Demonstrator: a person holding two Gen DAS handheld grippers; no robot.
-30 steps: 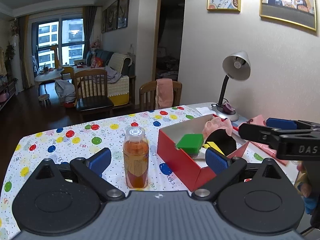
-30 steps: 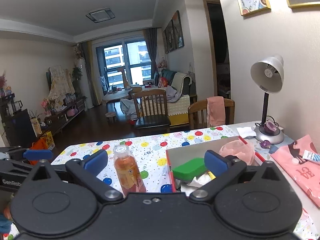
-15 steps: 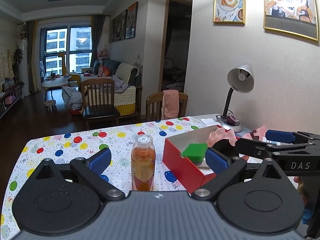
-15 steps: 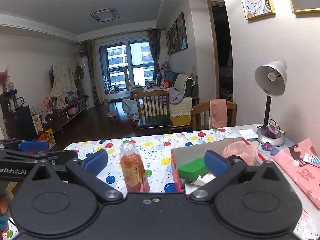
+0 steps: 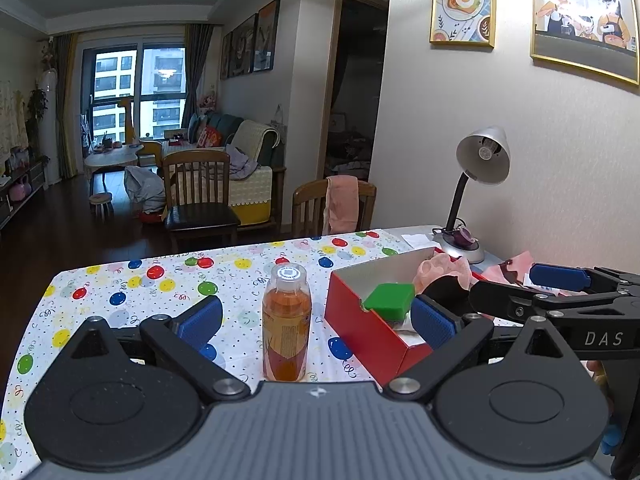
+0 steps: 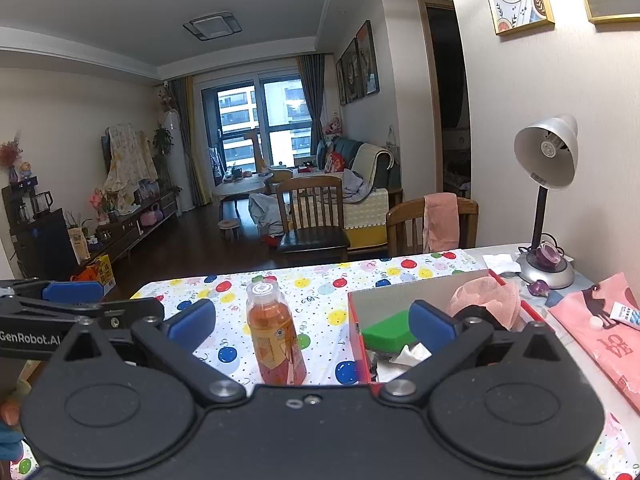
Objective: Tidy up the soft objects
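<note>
Holding both the left gripper and right gripper spread wide and empty above the table, I judge I'm between picks, next reaching for loose soft items toward the red box where the green sponge lies.

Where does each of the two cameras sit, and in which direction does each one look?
Left wrist view: sits on the left tongs, looks across the table into the living room; its own open blue fingers show, and the right tongs at the right edge.
Right wrist view: sits on the right tongs, faces the same way; the left tongs show at the left edge.
Shared: orange bottle, red box with green sponge, desk lamp.
</note>
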